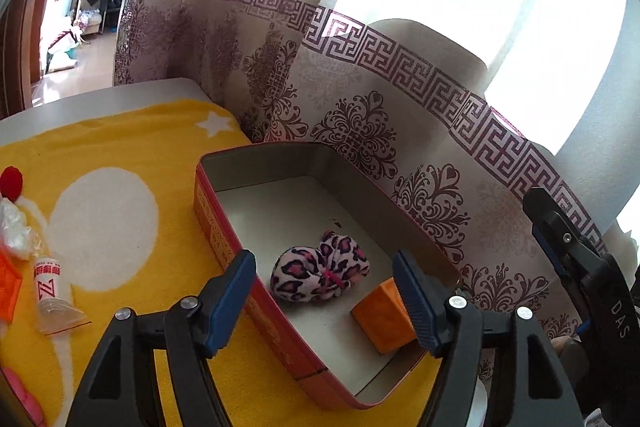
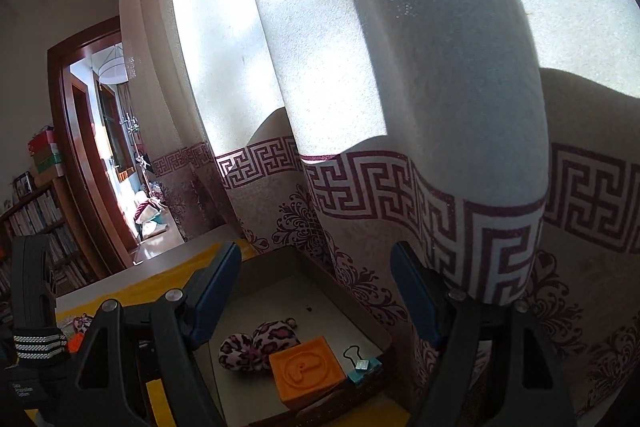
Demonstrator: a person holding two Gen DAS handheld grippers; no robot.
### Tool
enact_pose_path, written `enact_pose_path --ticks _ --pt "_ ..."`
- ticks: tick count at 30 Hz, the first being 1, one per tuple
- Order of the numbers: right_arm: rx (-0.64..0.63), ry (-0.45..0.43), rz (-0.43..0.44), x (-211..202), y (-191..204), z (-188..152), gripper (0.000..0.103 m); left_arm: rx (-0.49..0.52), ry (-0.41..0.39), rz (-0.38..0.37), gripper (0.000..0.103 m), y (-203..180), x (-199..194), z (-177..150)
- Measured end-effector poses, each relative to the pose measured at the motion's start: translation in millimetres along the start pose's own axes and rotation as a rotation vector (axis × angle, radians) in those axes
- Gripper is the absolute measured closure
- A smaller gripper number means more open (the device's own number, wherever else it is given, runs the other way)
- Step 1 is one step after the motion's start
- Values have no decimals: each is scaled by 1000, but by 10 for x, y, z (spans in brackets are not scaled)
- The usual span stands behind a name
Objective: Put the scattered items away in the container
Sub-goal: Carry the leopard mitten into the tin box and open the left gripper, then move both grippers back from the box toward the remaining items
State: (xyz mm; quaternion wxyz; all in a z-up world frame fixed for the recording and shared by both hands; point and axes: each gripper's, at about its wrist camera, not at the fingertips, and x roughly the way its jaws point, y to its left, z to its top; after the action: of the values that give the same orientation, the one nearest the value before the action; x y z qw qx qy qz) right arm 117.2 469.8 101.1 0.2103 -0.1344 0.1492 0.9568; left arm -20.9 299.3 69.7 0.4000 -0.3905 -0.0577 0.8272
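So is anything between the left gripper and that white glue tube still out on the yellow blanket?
Nothing visible. The left gripper hangs open over the tin; the white tube lies on bare yellow blanket to its left, beyond the tin's red wall. A clear plastic bag lies next to it, not across the way.

Tin [image 1: 224, 227] on blanket [image 1: 132, 151], curtain [image 1: 360, 131] directly behind.
Inside the tin: fabric pouch [image 1: 320, 269] centre, block [image 1: 386, 319] at its 4 o'clock; tube [image 1: 50, 287] on blanket at tin's 9 o'clock.
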Motion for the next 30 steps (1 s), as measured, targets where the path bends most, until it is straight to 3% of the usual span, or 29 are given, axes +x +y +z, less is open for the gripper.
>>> enact_pose_path --ticks 5,12,23,30 --pt "-35 13 22 -78 114 -76 23 21 -58 114 30 126 -302 -61" --pt "-97 31 89 -153 407 -193 23 -15 -130 208 30 498 -830 -278" --pt "-189 140 232 -174 956 -510 23 -189 -188 419 30 1584 -1589 -642" --pt "-201 225 289 -104 1204 -722 23 -261 -171 440 30 2007 -1761 -822"
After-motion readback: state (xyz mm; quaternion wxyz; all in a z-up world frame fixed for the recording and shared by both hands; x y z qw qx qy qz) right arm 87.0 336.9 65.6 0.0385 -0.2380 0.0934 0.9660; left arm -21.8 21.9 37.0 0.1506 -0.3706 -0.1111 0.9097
